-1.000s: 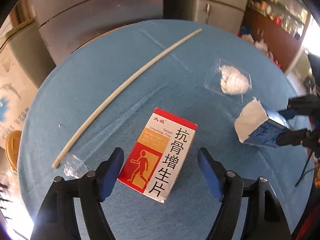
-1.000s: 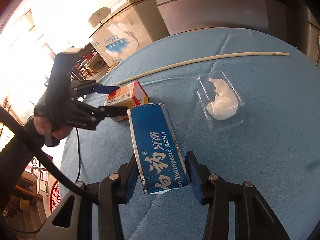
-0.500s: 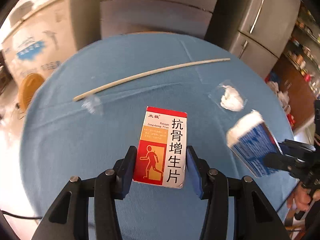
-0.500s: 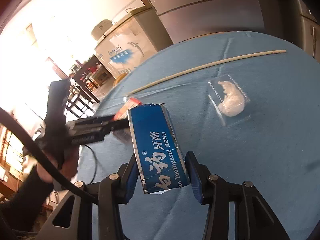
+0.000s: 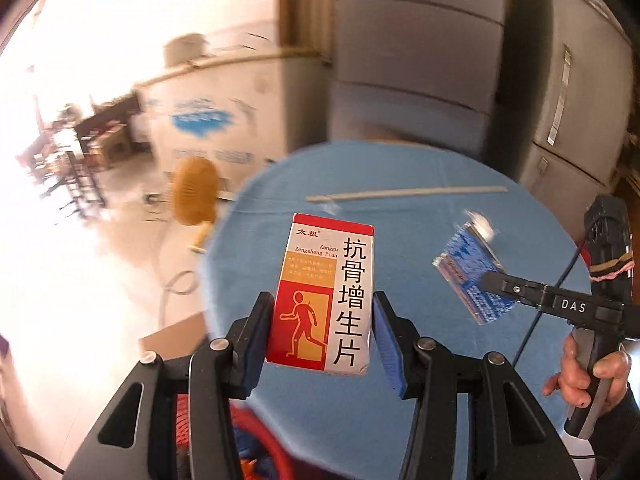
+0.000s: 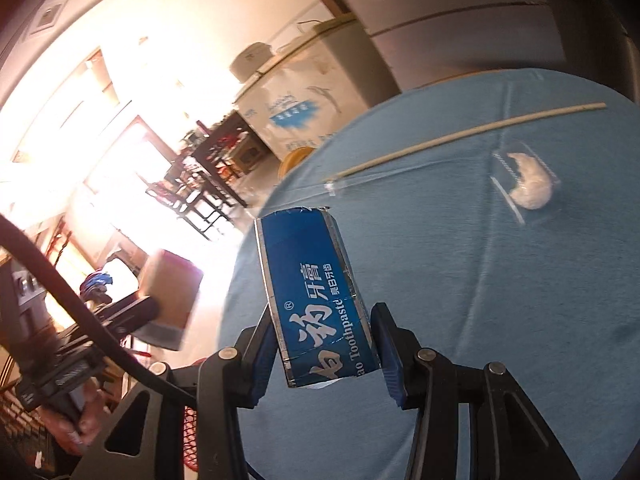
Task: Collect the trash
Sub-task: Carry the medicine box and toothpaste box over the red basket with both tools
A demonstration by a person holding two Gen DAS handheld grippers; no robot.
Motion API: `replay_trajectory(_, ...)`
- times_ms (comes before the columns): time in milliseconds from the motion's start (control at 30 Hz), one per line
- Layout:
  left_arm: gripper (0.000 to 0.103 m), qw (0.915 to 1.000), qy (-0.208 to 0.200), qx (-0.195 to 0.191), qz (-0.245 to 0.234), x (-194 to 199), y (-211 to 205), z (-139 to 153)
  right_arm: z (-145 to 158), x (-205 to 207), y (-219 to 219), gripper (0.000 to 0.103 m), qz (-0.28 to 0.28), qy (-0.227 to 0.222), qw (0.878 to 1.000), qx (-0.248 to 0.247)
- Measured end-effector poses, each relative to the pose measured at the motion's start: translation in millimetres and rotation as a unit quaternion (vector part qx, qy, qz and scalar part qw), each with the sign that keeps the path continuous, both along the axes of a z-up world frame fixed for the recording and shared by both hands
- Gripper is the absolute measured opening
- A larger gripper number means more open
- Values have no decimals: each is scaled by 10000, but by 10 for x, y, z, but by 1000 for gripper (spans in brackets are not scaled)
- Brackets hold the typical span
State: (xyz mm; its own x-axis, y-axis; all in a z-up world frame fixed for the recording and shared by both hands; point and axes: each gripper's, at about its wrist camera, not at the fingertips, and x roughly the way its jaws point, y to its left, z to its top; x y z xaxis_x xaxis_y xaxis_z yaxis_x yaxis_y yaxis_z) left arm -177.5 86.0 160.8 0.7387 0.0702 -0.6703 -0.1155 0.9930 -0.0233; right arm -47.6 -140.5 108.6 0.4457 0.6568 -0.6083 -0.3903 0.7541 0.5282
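Left wrist view: the left gripper [image 5: 322, 334] is clamped on the medicine box [image 5: 325, 294], which stands lengthwise between the blue pads [image 5: 385, 336], its long axis running straight ahead along the fingers and its lower end gripped. Its face reads "Kanggu Zengsheng Pian" with large Chinese characters and a walking figure on red. The box is lifted clear of the blue table [image 5: 420, 400]. Directly beneath the gripper, at the bottom edge, shows a red mesh basket [image 5: 256, 440]; the drop looks to lie straight down and slightly back, so this hand seems the nearer one. To the right, the right gripper [image 5: 490, 286], marked "DAS", holds the toothpaste box [image 5: 470, 276], blurred. Ahead on the table lies a long stick [image 5: 404, 193]. Right wrist view: the right gripper [image 6: 325, 350] grips the toothpaste box [image 6: 316, 296] by its near end, long axis pointing forward and up, label reading "Toothpaste" beside white Chinese characters. A scrap of red mesh [image 6: 191, 436] sits below left of the fingers, so the bin lies down and leftward. Ahead to the right, on the table [image 6: 500, 320], rest the stick [image 6: 460, 136] and a clear pack [image 6: 526, 180] with a white wad.
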Motion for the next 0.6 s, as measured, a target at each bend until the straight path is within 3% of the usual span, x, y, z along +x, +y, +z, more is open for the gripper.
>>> replay_trajectory(267,51,9920,-325,299,1184,-887,495,348,254,-362,325,49,434,-362,9983,132)
replay_trajectory(600,51,9690,-458,900,2256,-1762,1049,436,448,-859,939,49,1048,-726,9918,92)
